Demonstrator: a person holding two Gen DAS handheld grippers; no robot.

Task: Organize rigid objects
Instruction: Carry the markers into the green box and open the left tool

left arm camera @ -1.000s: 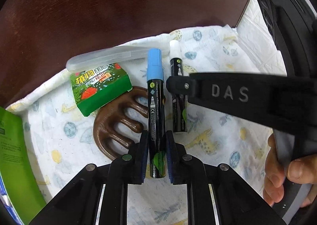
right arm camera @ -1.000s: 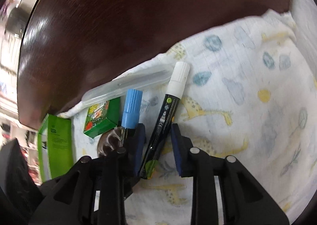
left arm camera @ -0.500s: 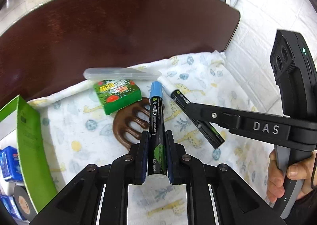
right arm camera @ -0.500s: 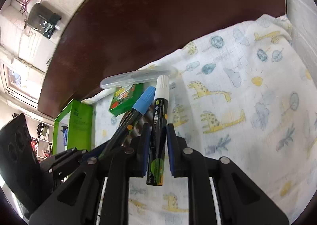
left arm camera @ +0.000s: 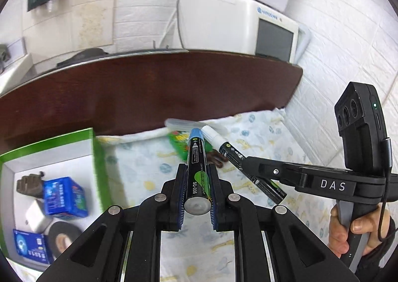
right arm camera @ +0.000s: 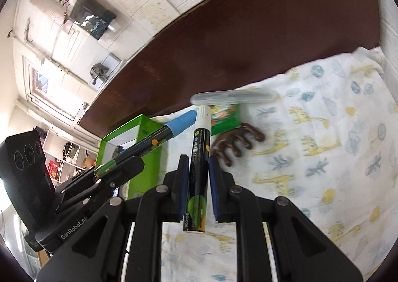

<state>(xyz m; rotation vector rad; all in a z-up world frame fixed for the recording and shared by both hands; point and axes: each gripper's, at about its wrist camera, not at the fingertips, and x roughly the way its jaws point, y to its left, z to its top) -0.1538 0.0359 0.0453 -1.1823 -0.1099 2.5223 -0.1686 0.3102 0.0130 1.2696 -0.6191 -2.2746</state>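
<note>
Giraffe-print cloth [left arm camera: 139,165] below; left hand-held gripper [left arm camera: 196,197] clamps blue-capped marker [left arm camera: 197,165]; right hand-held gripper [right arm camera: 197,187] clamps white-capped marker [right arm camera: 199,157].

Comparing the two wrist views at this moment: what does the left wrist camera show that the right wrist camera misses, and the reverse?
Only the left wrist view shows the contents of the green box: blue packets, a black tape roll, plus the hand on the right tool's handle.

Only the right wrist view shows the whole brown comb and the clear case end to end.

Both show the left tool shut on the blue-capped marker and the right tool shut on the white-capped marker, above the printed cloth.
</note>
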